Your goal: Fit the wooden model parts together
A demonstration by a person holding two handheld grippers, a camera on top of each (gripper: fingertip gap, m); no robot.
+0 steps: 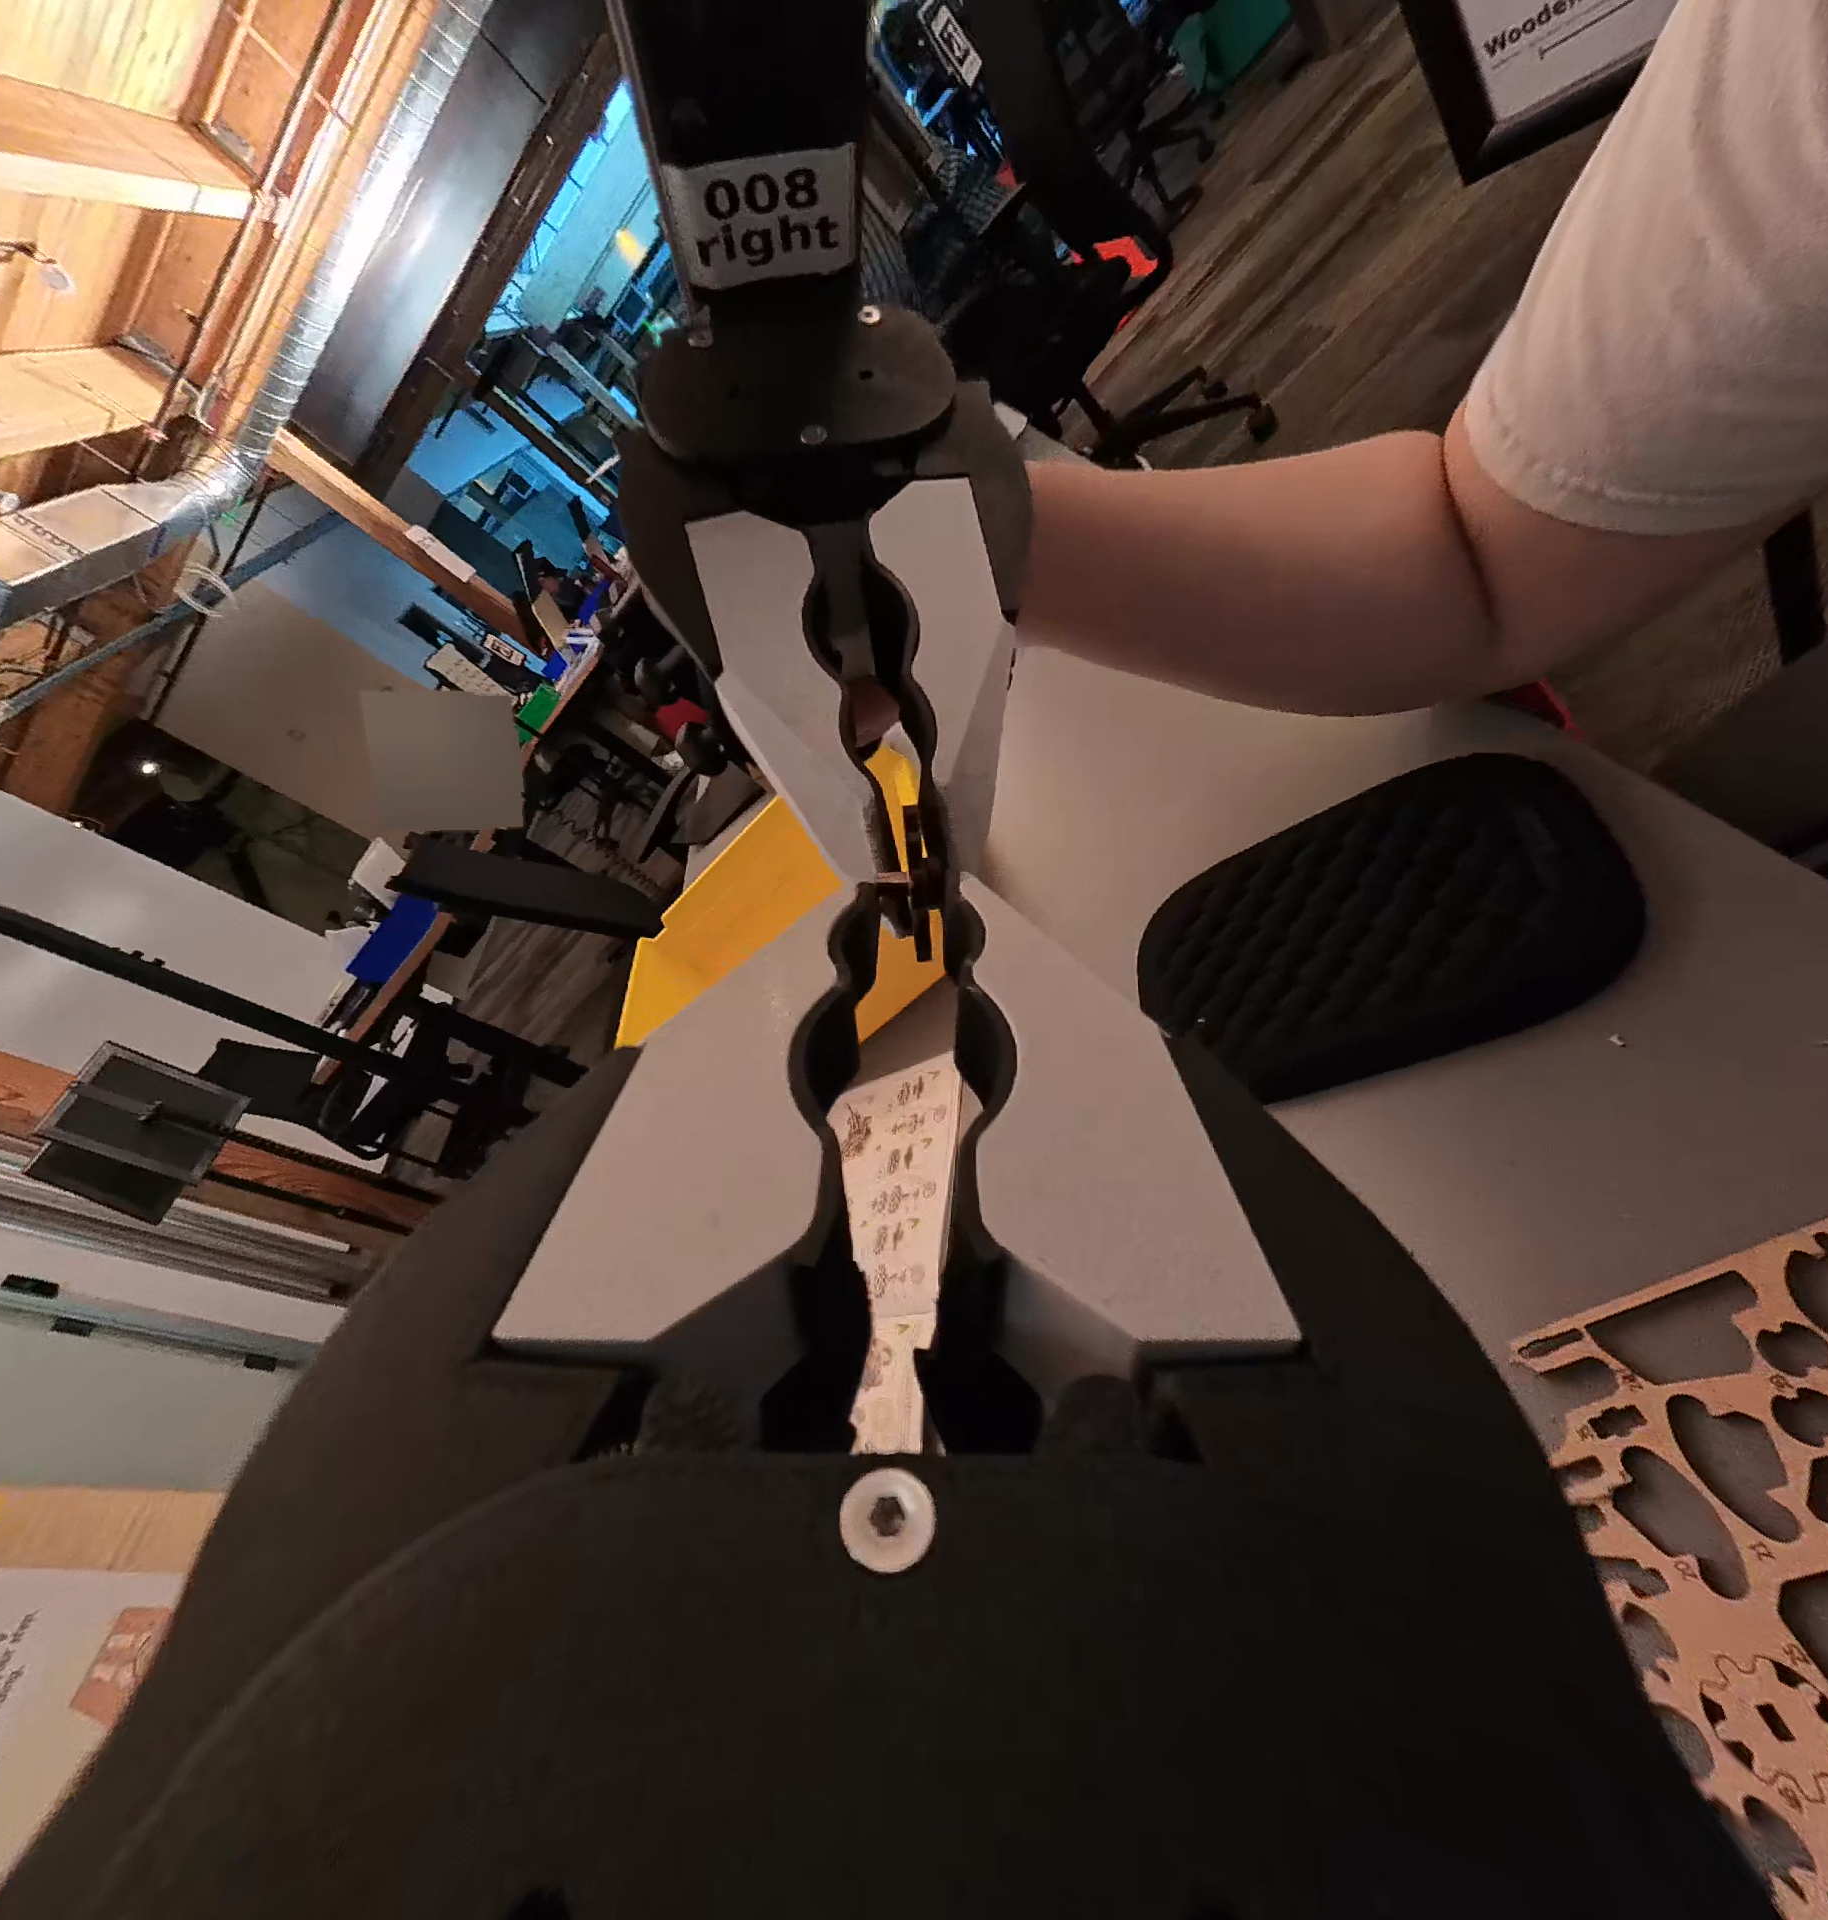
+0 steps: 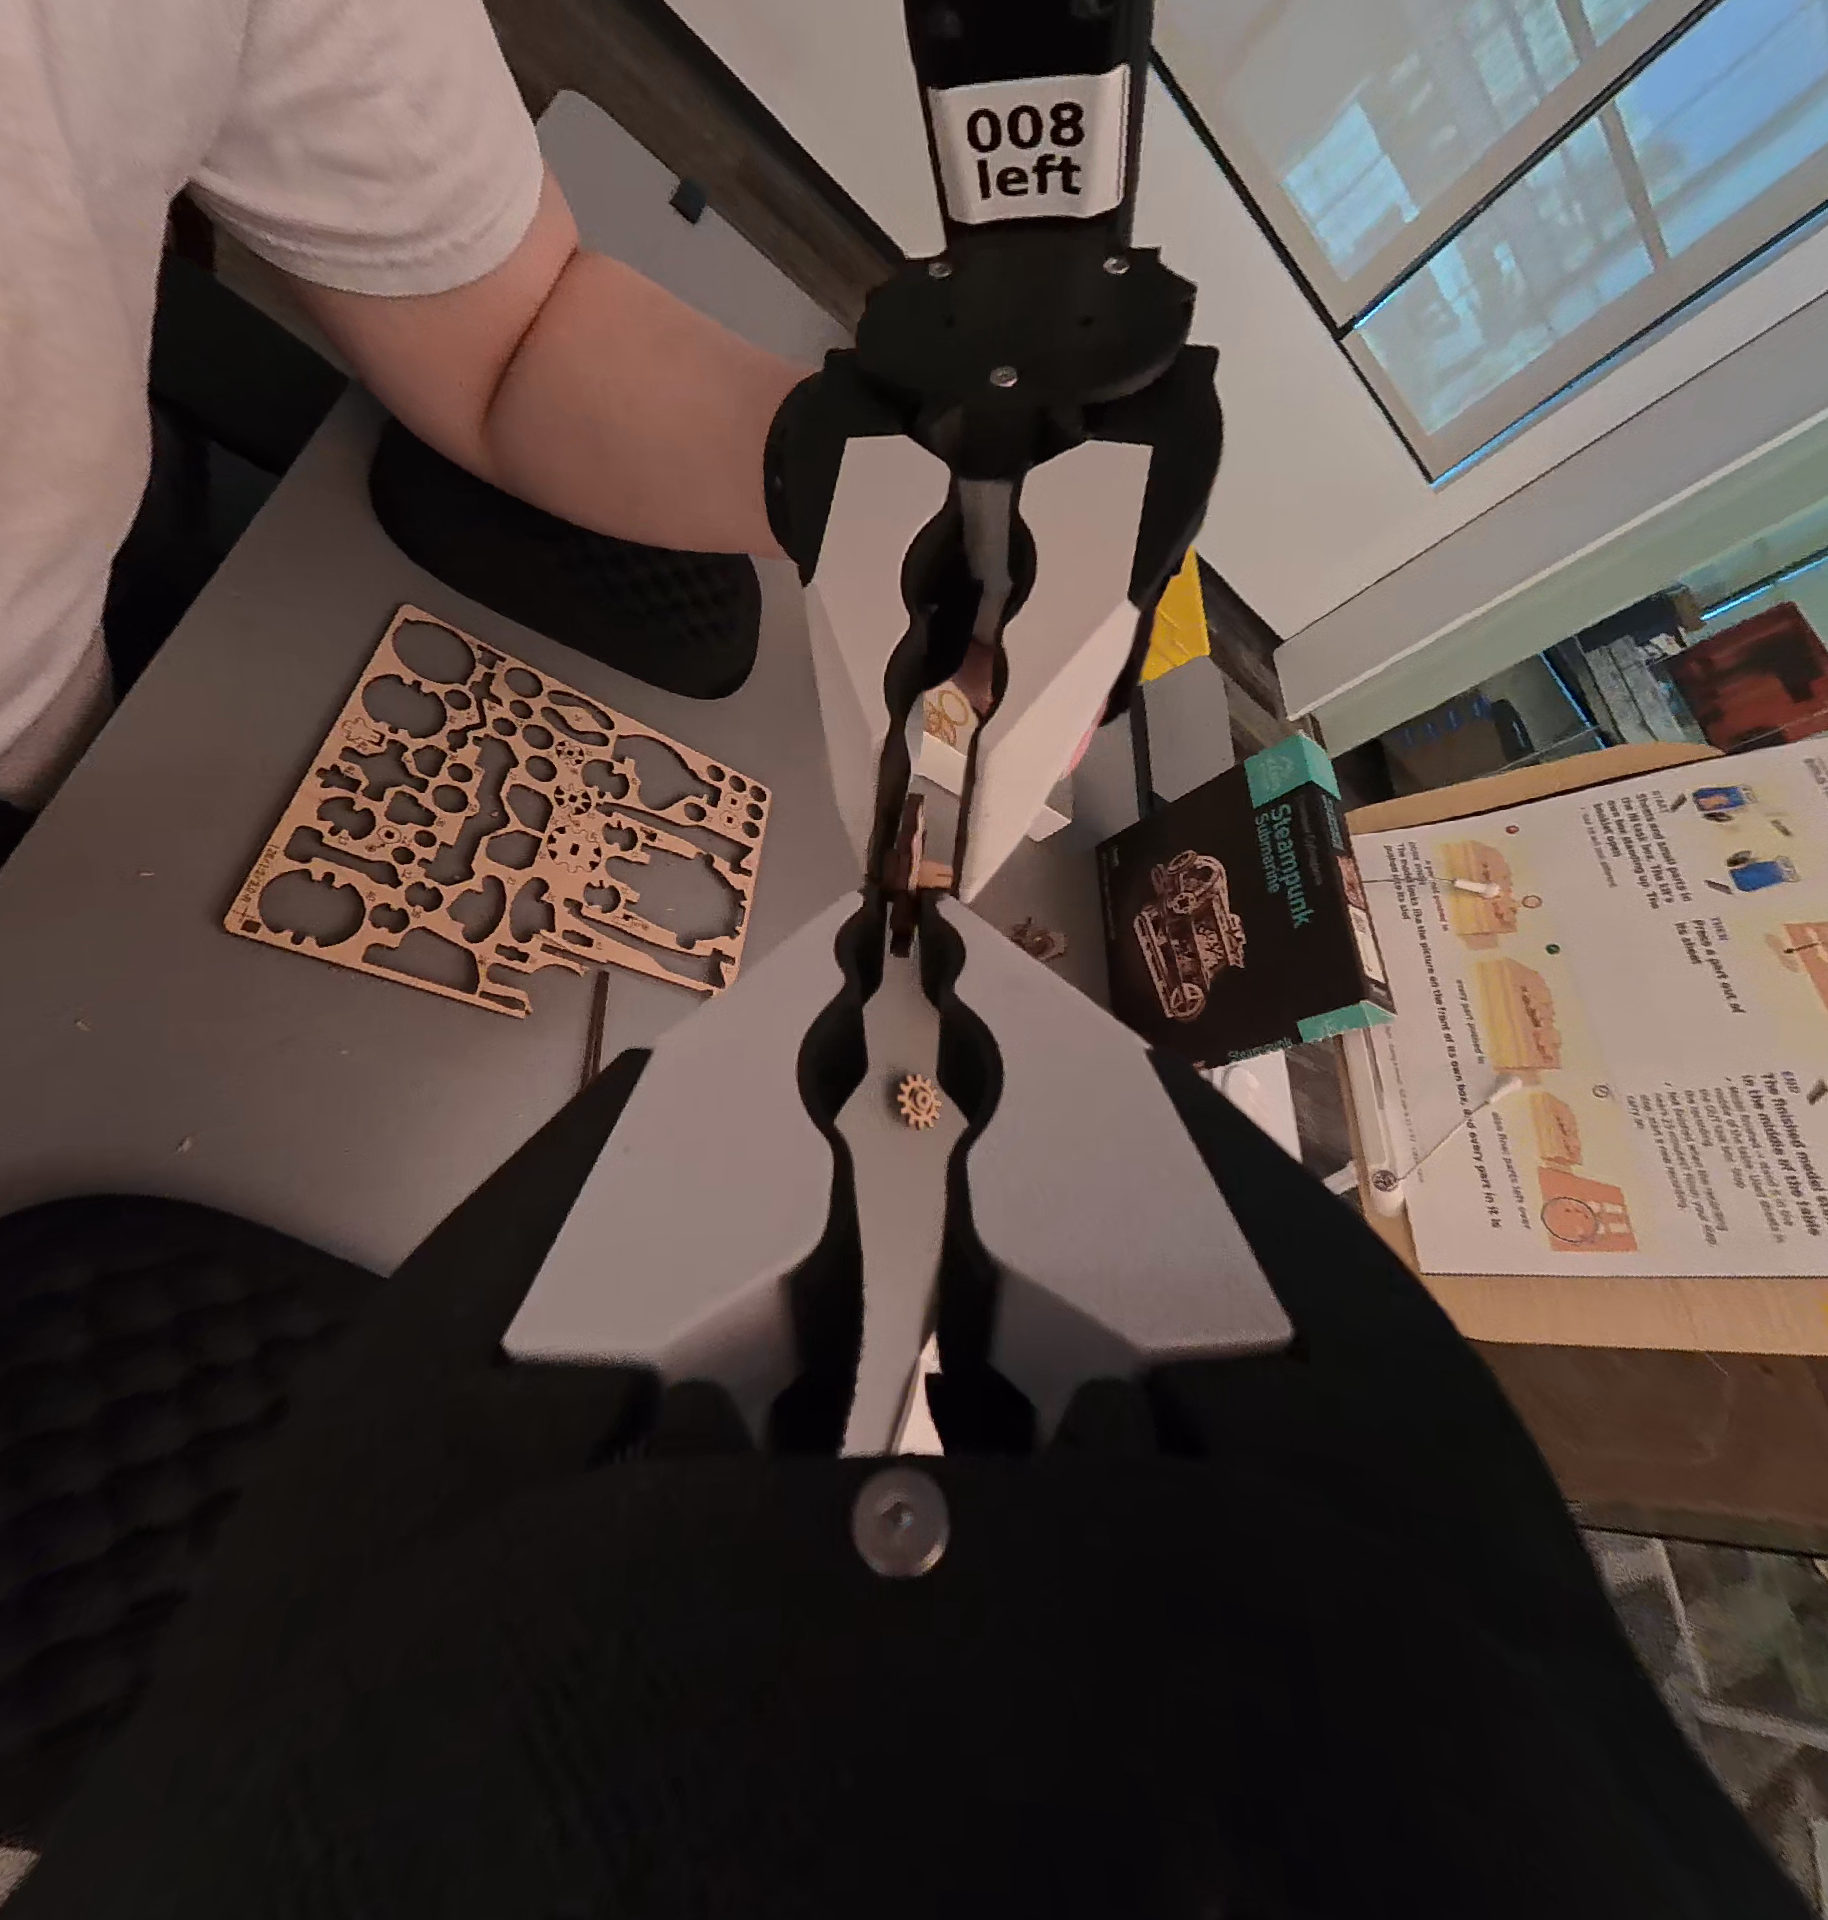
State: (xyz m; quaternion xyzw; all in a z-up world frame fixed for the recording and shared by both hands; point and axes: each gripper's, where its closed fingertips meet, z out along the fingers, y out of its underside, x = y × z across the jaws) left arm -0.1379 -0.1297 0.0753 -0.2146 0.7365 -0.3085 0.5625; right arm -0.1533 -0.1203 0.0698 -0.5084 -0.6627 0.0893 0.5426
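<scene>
A small wooden part [image 2: 902, 868] is held in the air above the grey table [image 2: 266, 1091], exactly where the two grippers meet tip to tip. It is clamped by the right gripper [image 2: 894, 925] from below and by the left gripper [image 1: 905, 914] from the opposite side. A small wooden gear [image 2: 918, 1101] is seen on the table underneath, and the punched wooden sheet [image 2: 494, 810] lies well apart.
</scene>
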